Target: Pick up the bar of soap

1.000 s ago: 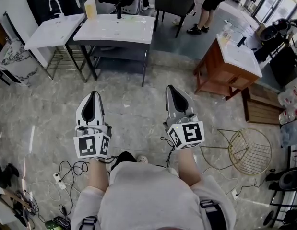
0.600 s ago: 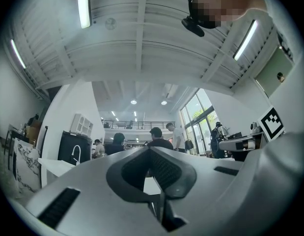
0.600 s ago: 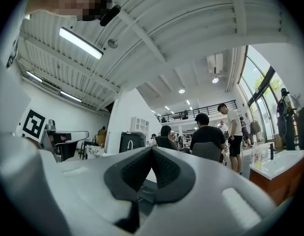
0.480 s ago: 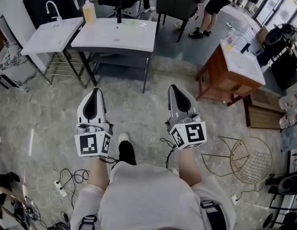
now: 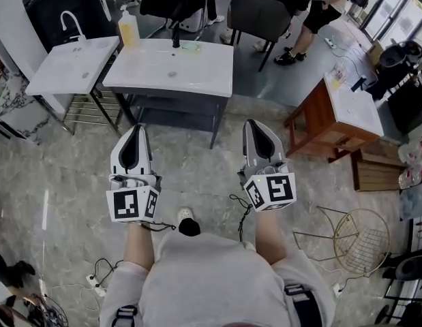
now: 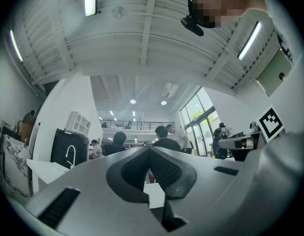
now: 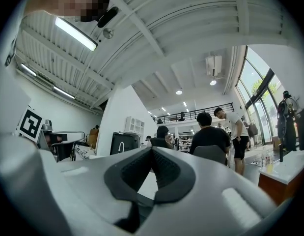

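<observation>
A small pale green bar of soap (image 5: 191, 45) lies at the back of a white sink countertop (image 5: 170, 70), next to a black faucet (image 5: 176, 35). A yellow soap bottle (image 5: 129, 28) stands at the counter's far left corner. Both grippers are held side by side over the floor in front of the counter, well short of the soap. My left gripper (image 5: 136, 128) is shut with nothing in it, its tips meeting in the left gripper view (image 6: 149, 149). My right gripper (image 5: 253, 123) is shut and empty too, pads together in the right gripper view (image 7: 152, 149).
A second white sink (image 5: 67, 65) on a wire stand sits to the left. A wooden table (image 5: 343, 111) stands to the right, a dark chair (image 5: 255, 16) behind the counter, a gold wire basket (image 5: 360, 240) and cables (image 5: 101, 288) on the floor. People stand beyond.
The sink counter and wooden table have drawn closer in the head view as the person walks forward. Both grippers keep the same shut pose.
</observation>
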`<state>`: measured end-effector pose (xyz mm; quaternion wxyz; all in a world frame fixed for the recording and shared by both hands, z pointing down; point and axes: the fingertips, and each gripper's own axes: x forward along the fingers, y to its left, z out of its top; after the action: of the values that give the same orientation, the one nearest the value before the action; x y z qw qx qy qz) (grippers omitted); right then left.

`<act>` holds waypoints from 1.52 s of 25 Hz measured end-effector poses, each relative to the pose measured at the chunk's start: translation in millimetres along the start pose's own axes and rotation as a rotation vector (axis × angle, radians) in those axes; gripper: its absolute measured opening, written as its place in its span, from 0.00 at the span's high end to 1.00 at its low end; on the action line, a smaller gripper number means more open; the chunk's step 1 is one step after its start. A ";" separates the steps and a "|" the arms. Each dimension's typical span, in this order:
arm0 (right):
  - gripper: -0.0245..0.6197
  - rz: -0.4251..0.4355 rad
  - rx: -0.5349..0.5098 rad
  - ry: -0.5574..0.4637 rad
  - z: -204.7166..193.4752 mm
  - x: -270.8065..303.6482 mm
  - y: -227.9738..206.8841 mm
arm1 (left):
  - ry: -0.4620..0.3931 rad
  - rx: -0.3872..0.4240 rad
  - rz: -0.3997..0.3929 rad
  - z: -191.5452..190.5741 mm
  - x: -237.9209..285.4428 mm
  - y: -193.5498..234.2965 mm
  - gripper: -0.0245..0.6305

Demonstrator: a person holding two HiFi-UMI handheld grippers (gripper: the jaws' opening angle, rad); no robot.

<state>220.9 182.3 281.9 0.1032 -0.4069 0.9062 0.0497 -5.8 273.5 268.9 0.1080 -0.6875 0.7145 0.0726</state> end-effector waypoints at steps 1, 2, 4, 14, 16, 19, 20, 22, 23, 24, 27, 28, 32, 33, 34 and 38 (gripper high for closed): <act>0.95 -0.002 0.000 -0.001 -2.1 12.6 1.5 | 0.000 0.001 -0.003 -1.6 8.8 9.1 0.95; 0.95 -0.005 0.000 0.000 -4.4 24.9 3.4 | 0.000 0.002 -0.007 -3.6 17.2 18.3 0.95; 0.95 -0.011 -0.001 0.002 -8.9 48.3 7.5 | 0.002 -0.001 -0.012 -7.9 33.2 36.8 0.95; 0.95 -0.037 -0.016 0.024 -30.0 117.2 20.2 | 0.004 -0.013 -0.039 -33.0 92.2 95.5 0.95; 0.95 -0.047 -0.018 0.027 -31.8 124.3 15.4 | 0.000 -0.018 -0.041 -35.8 101.1 99.8 0.95; 0.95 -0.052 -0.020 0.030 -35.4 138.3 8.1 | 0.002 -0.029 -0.039 -42.5 114.4 106.6 0.95; 0.95 -0.052 -0.020 0.032 -37.4 143.7 5.7 | 0.005 -0.033 -0.037 -45.6 119.1 108.8 0.95; 0.95 -0.050 -0.018 0.031 -41.6 156.2 0.4 | 0.009 -0.036 -0.034 -51.6 130.1 113.2 0.95; 0.95 -0.049 -0.014 0.029 -43.5 163.3 -2.6 | 0.010 -0.036 -0.031 -54.4 136.5 115.5 0.95; 0.95 -0.048 -0.011 0.026 -45.5 170.7 -5.8 | 0.012 -0.036 -0.028 -57.0 143.4 117.7 0.95; 0.95 -0.039 -0.012 0.022 -51.8 195.7 -17.2 | 0.011 -0.033 -0.022 -63.5 166.9 123.9 0.95; 0.95 -0.037 -0.010 0.020 -53.6 204.5 -21.7 | 0.010 -0.031 -0.020 -65.2 175.5 125.6 0.95; 0.95 -0.022 -0.010 0.009 -56.5 241.9 -44.2 | 0.000 -0.020 -0.007 -68.3 213.6 130.5 0.95; 0.95 -0.016 -0.010 0.005 -55.9 252.2 -50.5 | -0.004 -0.018 -0.003 -68.2 224.2 131.3 0.95; 0.95 -0.010 -0.009 0.000 -55.3 262.5 -56.8 | -0.008 -0.014 0.001 -67.8 234.9 132.1 0.95; 0.95 0.014 -0.013 -0.015 -55.4 302.4 -81.2 | -0.026 -0.006 0.021 -68.5 277.4 135.6 0.95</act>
<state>77.6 -101.1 266.5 0.1070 -0.4009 0.9079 0.0591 -153.6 -5.9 258.6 0.1144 -0.6793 0.7199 0.0849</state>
